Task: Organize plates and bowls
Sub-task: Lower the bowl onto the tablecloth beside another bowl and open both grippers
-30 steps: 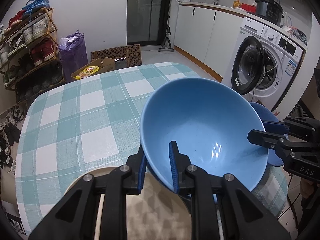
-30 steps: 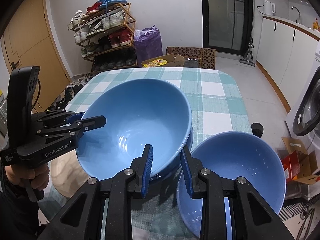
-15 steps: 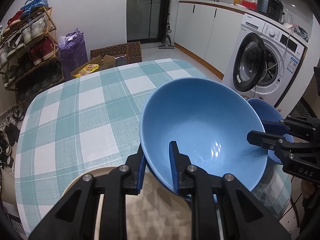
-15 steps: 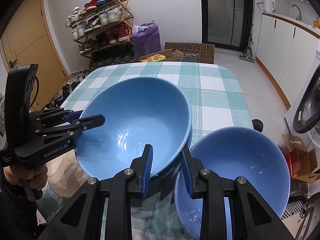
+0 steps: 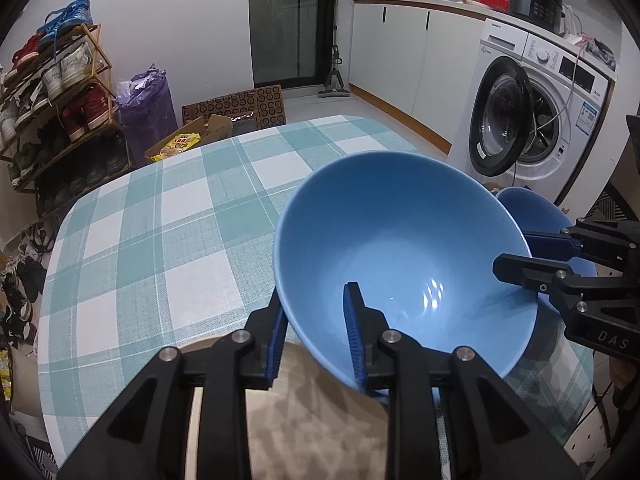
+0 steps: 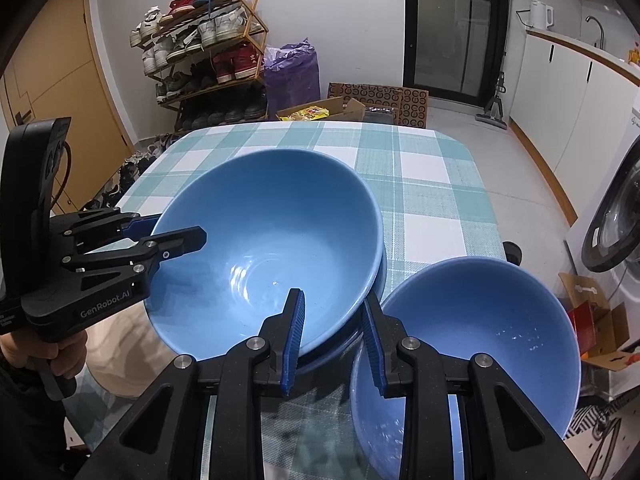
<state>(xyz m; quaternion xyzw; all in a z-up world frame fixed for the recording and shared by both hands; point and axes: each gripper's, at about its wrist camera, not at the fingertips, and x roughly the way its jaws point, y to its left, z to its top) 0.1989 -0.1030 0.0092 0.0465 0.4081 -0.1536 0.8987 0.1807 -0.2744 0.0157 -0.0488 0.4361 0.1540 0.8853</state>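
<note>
A: Where's the big glossy blue bowl (image 6: pixel 272 248) now?

B: Sitting tilted in a second blue bowl (image 6: pixel 380 276) of the same kind, whose rim peeks out beneath it, on the table with the teal-and-white checked cloth (image 5: pixel 160 240). A smaller blue bowl (image 6: pixel 480 340) stands just beside it on the right, and a round beige plate (image 5: pixel 320 420) lies under the left-hand tool

A: And the grips?

B: The right gripper (image 6: pixel 332 296) is clamped over the near rim. The left gripper (image 5: pixel 314 296) has just been opening its jaws with the rim between them, and I can't tell if the pads are pressing

A: So I'd judge this a release after nesting. How to do it well?

B: Let the right side steady the stack while the left lets go, then draw the left straight back off the rim so the bowl isn't tipped or dragged. Once it sits level, free the right too

A: Any writing?

B: "GenRobot.AI" on the left tool's body, "DAS" on the right one's. The washing machine (image 5: pixel 540 120) labels are too small to read
</note>
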